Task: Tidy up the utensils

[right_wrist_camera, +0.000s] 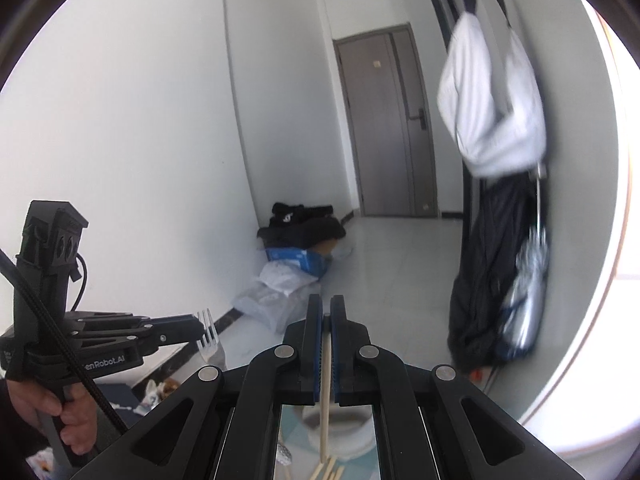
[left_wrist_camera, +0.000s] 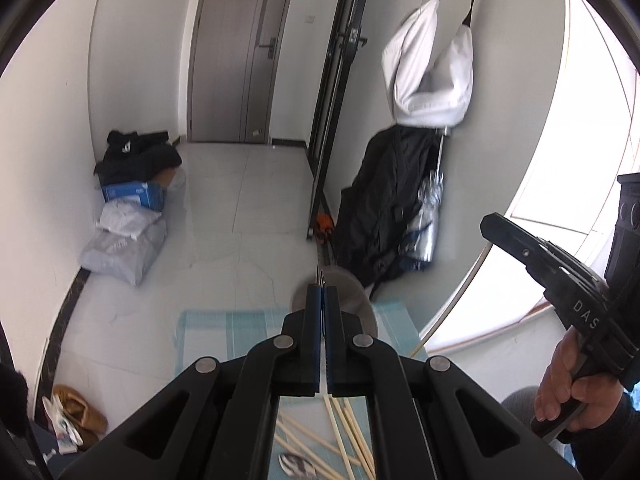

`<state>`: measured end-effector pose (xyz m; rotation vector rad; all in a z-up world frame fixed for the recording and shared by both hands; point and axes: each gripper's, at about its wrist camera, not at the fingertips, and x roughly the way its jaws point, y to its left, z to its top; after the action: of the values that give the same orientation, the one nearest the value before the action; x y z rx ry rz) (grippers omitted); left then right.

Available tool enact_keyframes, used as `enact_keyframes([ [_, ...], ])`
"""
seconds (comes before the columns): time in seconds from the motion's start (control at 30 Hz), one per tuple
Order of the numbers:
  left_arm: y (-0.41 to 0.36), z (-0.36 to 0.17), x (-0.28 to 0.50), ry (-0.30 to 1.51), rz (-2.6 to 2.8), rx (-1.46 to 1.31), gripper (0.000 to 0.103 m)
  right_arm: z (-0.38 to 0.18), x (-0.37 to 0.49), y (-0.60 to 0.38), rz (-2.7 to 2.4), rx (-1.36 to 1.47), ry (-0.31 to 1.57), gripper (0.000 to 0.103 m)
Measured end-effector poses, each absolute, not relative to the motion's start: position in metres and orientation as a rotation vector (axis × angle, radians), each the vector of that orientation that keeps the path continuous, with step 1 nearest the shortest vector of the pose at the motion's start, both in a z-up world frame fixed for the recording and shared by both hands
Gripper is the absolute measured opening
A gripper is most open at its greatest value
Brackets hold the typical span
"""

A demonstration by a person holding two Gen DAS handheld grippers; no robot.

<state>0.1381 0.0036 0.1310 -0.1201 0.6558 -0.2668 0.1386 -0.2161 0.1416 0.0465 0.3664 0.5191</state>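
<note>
Left claw (right_wrist_camera: 202,330), marked "enRobot.AI", grips a fork (right_wrist_camera: 209,334); right claw (right_wrist_camera: 326,312) pinches a chopstick (right_wrist_camera: 325,396).

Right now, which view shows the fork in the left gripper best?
The right wrist view: the fork shows side-on, tines up, clamped in the left gripper. The left wrist view shows only dark tine tips poking above that gripper's shut fingers.

My left gripper (left_wrist_camera: 323,300) and right gripper (right_wrist_camera: 327,312) are black linkages with silver pivot pins and blue finger pads. White lettering marks their sides. I see bare-skinned hands (right_wrist_camera: 60,420) with dark sleeves.
</note>
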Motion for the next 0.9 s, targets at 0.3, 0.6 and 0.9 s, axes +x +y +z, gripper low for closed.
enact_keyframes([
  [0.3, 0.006, 0.148, 0.18, 0.61, -0.255, -0.054, 0.0, 0.179, 0.183, -0.201, 0.539, 0.024, 0.321, 0.003],
  [0.6, 0.015, 0.142, 0.213, 0.624, -0.238, -0.049, 0.0, 0.17, 0.23, -0.188, 0.518, 0.047, 0.339, 0.003],
  [0.9, 0.001, 0.118, 0.224, 0.601, -0.223, 0.074, 0.0, 0.138, 0.262, -0.174, 0.516, 0.055, 0.414, 0.003],
])
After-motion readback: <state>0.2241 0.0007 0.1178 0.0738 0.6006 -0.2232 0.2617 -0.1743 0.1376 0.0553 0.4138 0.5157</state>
